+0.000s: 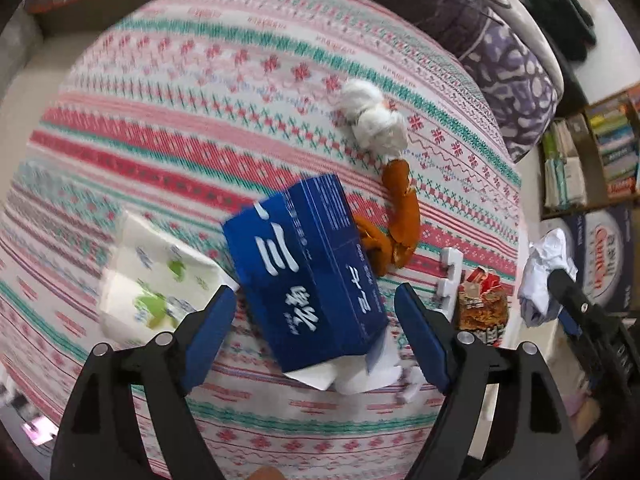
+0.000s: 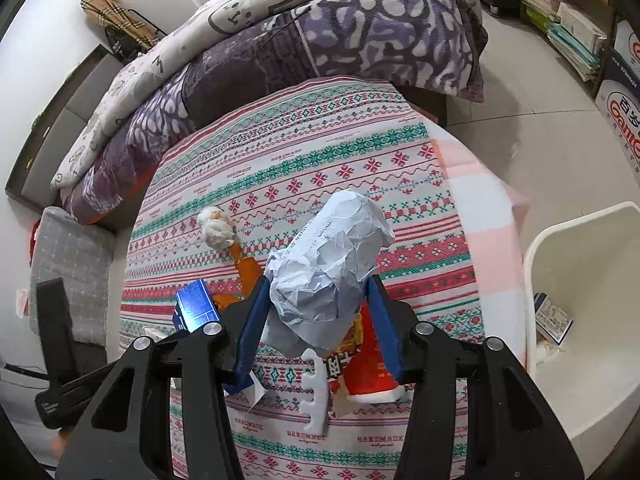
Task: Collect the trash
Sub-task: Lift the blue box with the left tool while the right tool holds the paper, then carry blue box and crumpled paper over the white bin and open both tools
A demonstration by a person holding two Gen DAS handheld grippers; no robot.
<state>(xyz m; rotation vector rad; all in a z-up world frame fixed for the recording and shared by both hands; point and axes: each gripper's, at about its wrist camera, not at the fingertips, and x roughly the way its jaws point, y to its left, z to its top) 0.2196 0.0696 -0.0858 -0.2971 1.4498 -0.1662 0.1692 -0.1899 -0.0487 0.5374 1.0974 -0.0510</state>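
Observation:
A blue tissue box [image 1: 308, 272] with white lettering lies tilted on the patterned bedspread [image 1: 200, 120], white paper sticking out under its near end. My left gripper [image 1: 316, 298] is open, its blue fingers standing on either side of the box without pressing it. My right gripper [image 2: 318, 280] is shut on a big crumpled ball of pale paper [image 2: 328, 264], held above the bedspread [image 2: 320, 152]. A white wad of tissue [image 1: 374, 118] and orange peel [image 1: 400, 216] lie beyond the box. A red snack wrapper [image 2: 368, 356] lies under the right gripper.
A white bin [image 2: 580, 280] stands on the floor right of the bed, with a small carton inside. A printed napkin pack [image 1: 156, 280] lies left of the box, a white foam piece [image 1: 450, 276] to its right. A purple duvet [image 2: 320, 40] is heaped at the far end; shelves line the wall.

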